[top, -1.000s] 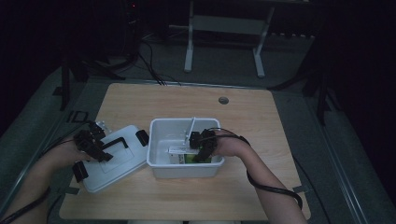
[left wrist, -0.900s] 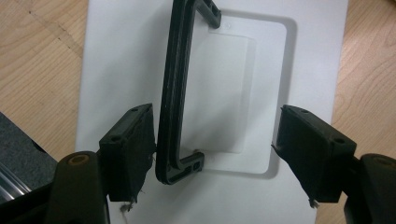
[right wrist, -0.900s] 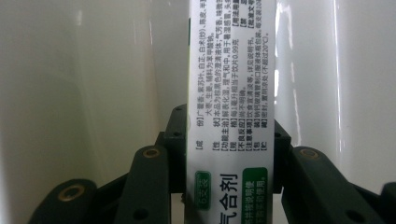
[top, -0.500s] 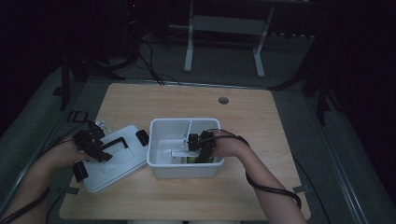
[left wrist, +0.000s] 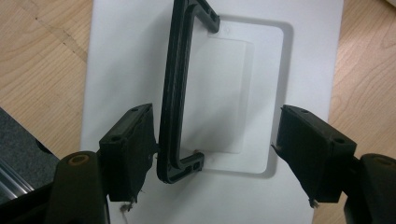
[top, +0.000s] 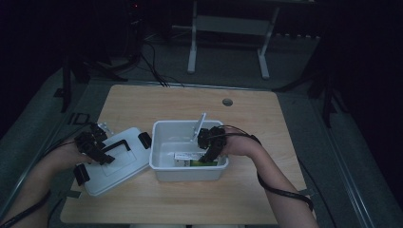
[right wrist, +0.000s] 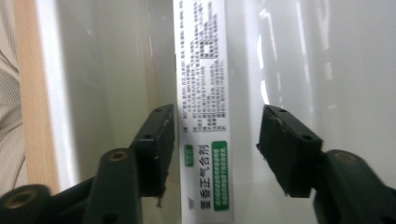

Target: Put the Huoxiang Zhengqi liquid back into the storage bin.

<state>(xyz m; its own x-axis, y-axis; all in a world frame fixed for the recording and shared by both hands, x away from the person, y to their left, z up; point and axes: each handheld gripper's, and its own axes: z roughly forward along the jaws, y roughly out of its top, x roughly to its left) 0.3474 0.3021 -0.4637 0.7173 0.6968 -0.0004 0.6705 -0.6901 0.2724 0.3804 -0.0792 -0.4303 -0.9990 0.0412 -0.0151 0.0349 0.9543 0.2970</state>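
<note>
A white plastic bin (top: 161, 166) stands mid-table. On its floor lies a flat white box with green print (top: 186, 160) (right wrist: 201, 70). My right gripper (top: 207, 151) (right wrist: 215, 121) reaches down into the bin over that box. Its jaws have just been opening; the box lies between them, close by one jaw and clear of the other. The bin's white lid (top: 121, 166) (left wrist: 303, 56) rests on the table to the left, black handle (top: 116, 146) (left wrist: 180, 93) upward. My left gripper (top: 92, 147) (left wrist: 215, 135) hangs open over the lid, the handle's end beside one jaw.
The wooden table (top: 266, 123) has a round cable hole (top: 227, 102) at the back. A thin white piece (top: 200, 124) leans up at the bin's back wall. Black latches (top: 145, 139) sit on the lid's ends. Dark floor, cables and a stand lie beyond.
My right gripper has lifted a little inside the bin and its jaws have spread off the box. The left gripper and the lid stay as they were.
</note>
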